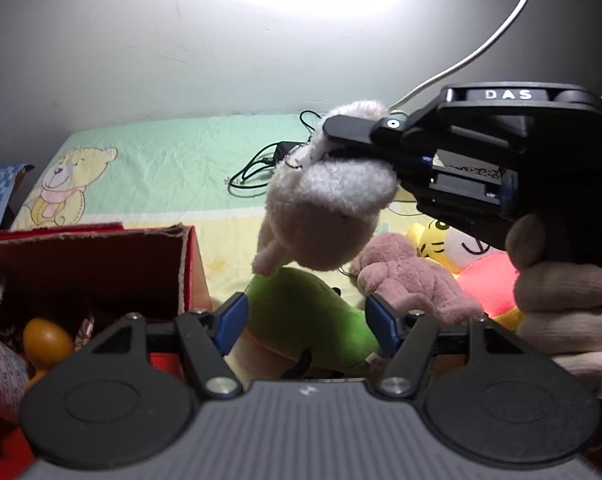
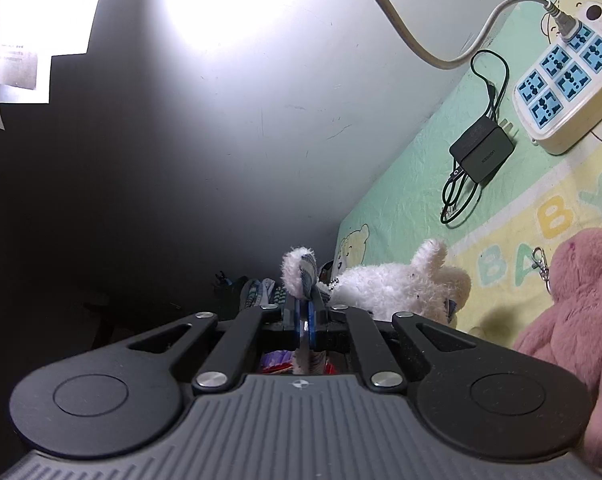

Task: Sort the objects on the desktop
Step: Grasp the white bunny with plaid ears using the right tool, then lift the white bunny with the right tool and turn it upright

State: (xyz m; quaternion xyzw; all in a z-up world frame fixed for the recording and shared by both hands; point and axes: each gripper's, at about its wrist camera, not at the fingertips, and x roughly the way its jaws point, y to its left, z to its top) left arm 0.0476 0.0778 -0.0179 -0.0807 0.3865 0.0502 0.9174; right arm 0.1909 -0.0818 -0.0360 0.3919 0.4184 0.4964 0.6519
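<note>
While the right gripper (image 1: 341,140) clamps a white plush toy (image 1: 321,216) by its ear, the toy hangs in the air just right of the red box (image 1: 101,264). Lower, beside that box, the left gripper (image 1: 305,316) stands wide and empty above a green plush (image 1: 301,316).

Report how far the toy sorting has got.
Done: the red box already holds some items. In hand: the right gripper holds the white plush by its ear. Left: the green plush, pink plush and yellow toy lie outside the box; the left gripper is open.
</note>
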